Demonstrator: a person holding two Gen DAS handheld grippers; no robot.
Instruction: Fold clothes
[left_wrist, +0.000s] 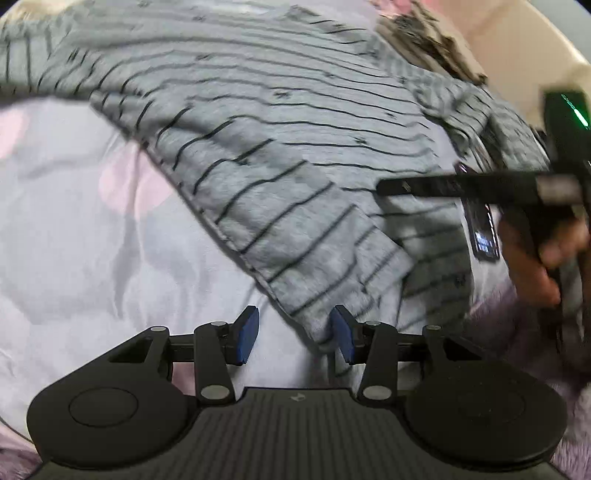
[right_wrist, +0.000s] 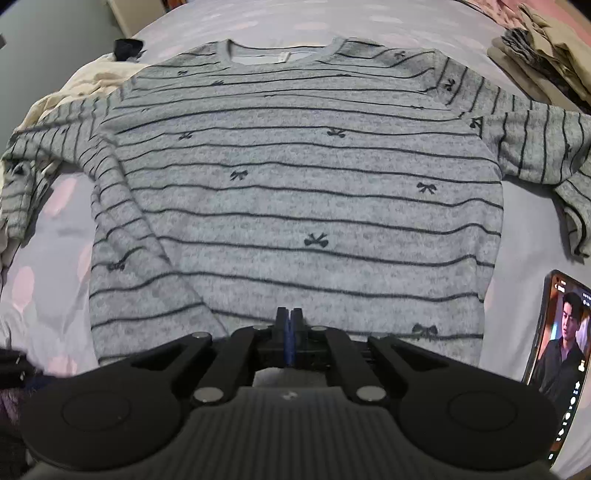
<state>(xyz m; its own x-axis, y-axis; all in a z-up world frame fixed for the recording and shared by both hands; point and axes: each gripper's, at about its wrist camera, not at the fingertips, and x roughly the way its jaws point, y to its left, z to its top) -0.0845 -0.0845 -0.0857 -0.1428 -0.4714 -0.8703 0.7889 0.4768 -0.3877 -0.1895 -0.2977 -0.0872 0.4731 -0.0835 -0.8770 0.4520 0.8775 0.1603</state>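
The left tongs (left_wrist: 294, 334) stand wide apart, the sweater's (right_wrist: 295, 192) bottom corner lying between the blue pads without being pinched. The right tongs (right_wrist: 290, 325) are pressed together at the middle of the hem; whether cloth is caught between them cannot be told. The grey striped sweater with bow prints lies flat on the bedsheet (right_wrist: 48, 258), neckline pointing away, sleeves spread sideways. A lit phone (right_wrist: 557, 365) lies just beside its right edge; folded clothes (right_wrist: 543, 62) sit beyond the right shoulder.

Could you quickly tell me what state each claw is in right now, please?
Left claw: open, a corner of the grey striped sweater lying between its pads, not gripped.
Right claw: closed, whether it pinches the sweater's hem cannot be told.
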